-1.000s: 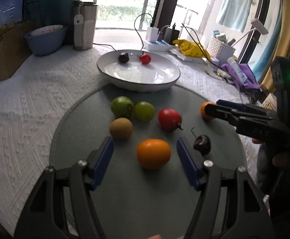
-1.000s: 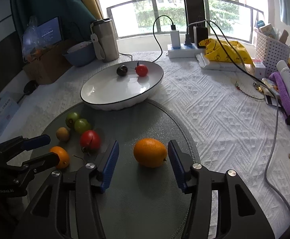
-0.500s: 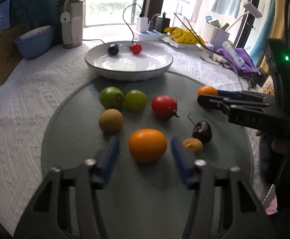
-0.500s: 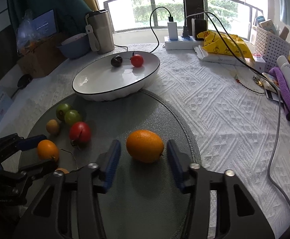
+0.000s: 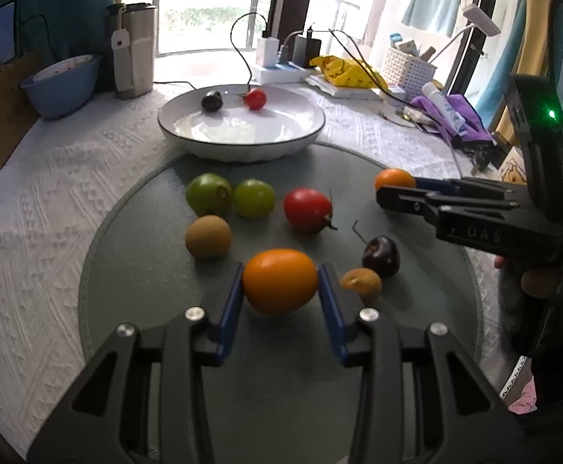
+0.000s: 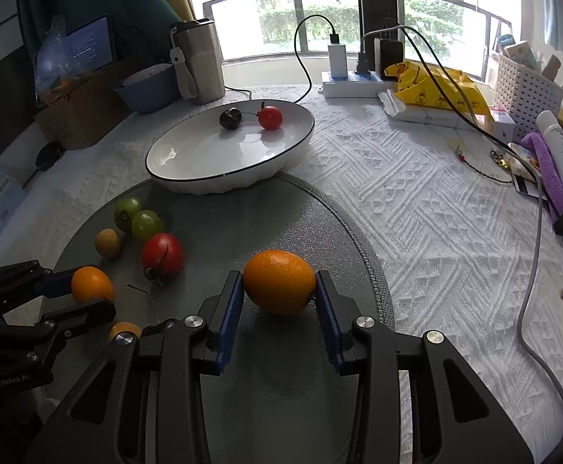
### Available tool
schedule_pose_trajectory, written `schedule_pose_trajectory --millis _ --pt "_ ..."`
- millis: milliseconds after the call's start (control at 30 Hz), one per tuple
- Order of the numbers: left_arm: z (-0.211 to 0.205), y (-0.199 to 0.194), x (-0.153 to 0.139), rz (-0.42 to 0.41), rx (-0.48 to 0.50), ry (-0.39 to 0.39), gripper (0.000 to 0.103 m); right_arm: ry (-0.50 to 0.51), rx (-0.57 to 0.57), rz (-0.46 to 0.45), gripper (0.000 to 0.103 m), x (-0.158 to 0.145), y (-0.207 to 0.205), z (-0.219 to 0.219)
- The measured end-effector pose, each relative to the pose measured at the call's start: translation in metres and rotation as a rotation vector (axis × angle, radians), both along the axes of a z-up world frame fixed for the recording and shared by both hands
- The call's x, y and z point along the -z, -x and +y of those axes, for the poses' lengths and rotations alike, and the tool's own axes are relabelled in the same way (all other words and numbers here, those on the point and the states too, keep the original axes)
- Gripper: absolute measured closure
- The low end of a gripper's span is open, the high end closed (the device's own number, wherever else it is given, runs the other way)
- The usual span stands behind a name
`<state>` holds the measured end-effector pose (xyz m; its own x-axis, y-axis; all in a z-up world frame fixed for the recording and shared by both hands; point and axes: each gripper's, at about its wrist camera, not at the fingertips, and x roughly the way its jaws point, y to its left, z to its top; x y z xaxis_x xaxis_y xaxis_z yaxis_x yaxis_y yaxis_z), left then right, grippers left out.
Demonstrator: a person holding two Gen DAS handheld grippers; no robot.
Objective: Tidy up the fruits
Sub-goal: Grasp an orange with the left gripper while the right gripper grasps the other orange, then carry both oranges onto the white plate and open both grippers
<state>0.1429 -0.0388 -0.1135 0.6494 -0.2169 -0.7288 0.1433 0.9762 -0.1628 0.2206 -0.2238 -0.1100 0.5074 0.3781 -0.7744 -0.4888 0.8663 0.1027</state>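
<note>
Paired grasp on two orange fruits. The left gripper (image 5: 280, 290) is closing its fingers (image 5: 229, 301) on a smooth orange fruit (image 5: 280, 280), which is sitting squarely between them on the grey mat (image 5: 157, 255); the blue pads are touching its widest flanks, with the gap narrowed to the fruit's own width. The right gripper (image 6: 279, 297) is holding a dimpled orange (image 6: 279, 287) in the same way, its fingers pressing on both sides at the equator.

Beyond the left fingertips a kiwi (image 5: 208, 236), two green fruits (image 5: 230, 196), a red tomato (image 5: 307, 210) and a dark cherry (image 5: 380, 256) are lying; a small yellow fruit (image 5: 361, 283) is sitting just beside the outer finger. Farther ahead the white dish (image 5: 188, 143) is carrying another cherry and a small red fruit.

Handling, as judged: both orange fruits are probably light, rounded and somewhat yielding, with skin that is likely bruising under hard pressure and rolling free if pinched off-centre. Holding across the broadest middle, pads flat and opposed, is looking soundest. The cherry's stem and the tomato's thin skin are likely calling for a gentler hold.
</note>
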Motion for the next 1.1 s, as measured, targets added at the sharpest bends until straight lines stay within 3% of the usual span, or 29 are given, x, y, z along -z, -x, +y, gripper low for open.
schedule_pose_trajectory --millis 600,1100 --pt "0.021 -0.008 -0.018 -0.063 -0.018 0.001 0.063 0.000 -0.013 -0.031 0.063 -0.019 -0.003 0.020" --pt "0.031 -0.043 -0.033 -0.096 -0.054 -0.033 0.063 -0.038 -0.035 -0.063 0.063 -0.034 -0.030 0.032"
